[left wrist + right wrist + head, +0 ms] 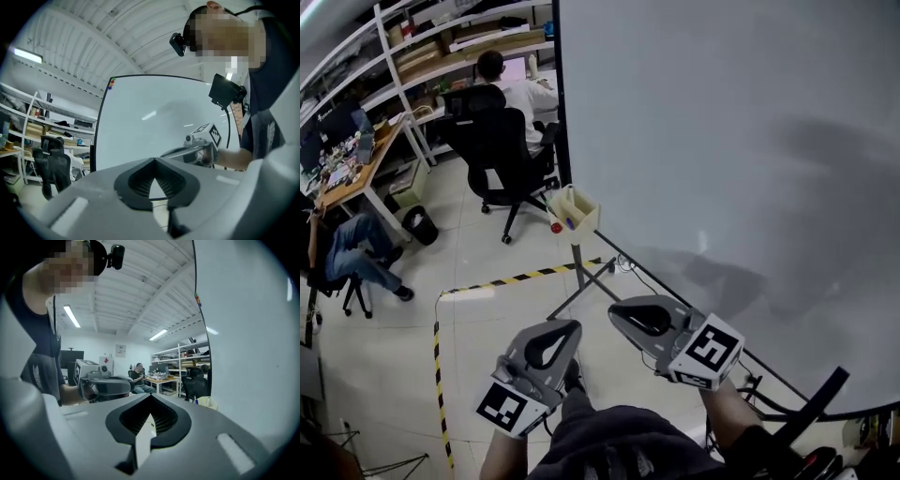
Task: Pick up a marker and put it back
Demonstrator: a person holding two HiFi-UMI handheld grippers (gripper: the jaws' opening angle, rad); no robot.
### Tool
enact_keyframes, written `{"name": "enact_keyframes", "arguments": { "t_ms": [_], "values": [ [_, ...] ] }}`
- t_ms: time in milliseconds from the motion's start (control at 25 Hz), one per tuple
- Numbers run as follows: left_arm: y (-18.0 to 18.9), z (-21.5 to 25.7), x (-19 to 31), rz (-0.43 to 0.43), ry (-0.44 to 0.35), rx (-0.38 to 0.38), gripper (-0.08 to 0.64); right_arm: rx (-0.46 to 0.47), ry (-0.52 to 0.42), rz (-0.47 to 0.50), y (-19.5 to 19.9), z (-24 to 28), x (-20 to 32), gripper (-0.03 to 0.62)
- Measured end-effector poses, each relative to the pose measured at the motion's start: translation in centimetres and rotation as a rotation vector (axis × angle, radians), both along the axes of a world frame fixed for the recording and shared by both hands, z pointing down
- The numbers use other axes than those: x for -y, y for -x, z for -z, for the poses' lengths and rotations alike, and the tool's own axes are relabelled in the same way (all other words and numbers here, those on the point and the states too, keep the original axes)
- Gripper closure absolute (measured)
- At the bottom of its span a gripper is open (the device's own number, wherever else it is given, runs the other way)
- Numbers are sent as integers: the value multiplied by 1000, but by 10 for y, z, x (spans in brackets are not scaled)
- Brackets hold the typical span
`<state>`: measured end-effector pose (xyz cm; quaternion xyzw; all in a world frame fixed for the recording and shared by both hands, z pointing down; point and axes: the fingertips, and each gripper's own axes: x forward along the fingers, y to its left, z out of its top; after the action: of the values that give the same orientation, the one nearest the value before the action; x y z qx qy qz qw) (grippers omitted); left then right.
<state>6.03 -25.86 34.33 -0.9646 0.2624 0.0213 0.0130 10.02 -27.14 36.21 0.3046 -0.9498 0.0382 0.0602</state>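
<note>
- The left claw was recorded closed, its tips met with nothing between them. This was confirmed in the left gripper view, where only floor showed through the loop behind the tips.
- The right claw was likewise read as closed and empty. In the right gripper view its tips met at a point and no object was seen in them.
- Both claws were held side by side, near each other, low in the head view and pointing away from the person.
- The markers were seen standing in a cream holder fixed at the lower left corner of the whiteboard, at about 12 o'clock from the two claws.
- A red-tipped item was noted at the holder's 8 o'clock edge; whether it was a marker could not be told.
- The holder was also visible in the right gripper view, at 2 o'clock from the claw tips, with a small blue tip beside it.
- The claws were well apart from the holder, and no contact was recorded.
- Progress was judged as nil: no marker had been picked up.
- The following steps were judged outstanding:
  - the approach to the holder
  - opening one claw
  - the grasp and lift
  - the return of the marker to the holder
</note>
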Motion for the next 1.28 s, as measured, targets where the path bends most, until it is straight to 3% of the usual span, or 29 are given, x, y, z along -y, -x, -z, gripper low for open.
{"name": "enact_keyframes", "arguments": {
  "t_ms": [200,560,760,1000,1280],
  "values": [
    [7,0,-49,35,35,37,554,47,21,58,10,-3,-35,592],
    [47,-13,-116,107,51,132,554,72,63,151,66,-11,-87,592],
    [96,-20,-159,149,78,89,554,54,64,161,106,-18,-120,592],
    [154,-27,-225,120,120,20,554,24,67,110,148,-23,-180,592],
    [177,-44,-278,4,228,-70,554,-21,96,40,166,-37,-247,592]
  ]
}}
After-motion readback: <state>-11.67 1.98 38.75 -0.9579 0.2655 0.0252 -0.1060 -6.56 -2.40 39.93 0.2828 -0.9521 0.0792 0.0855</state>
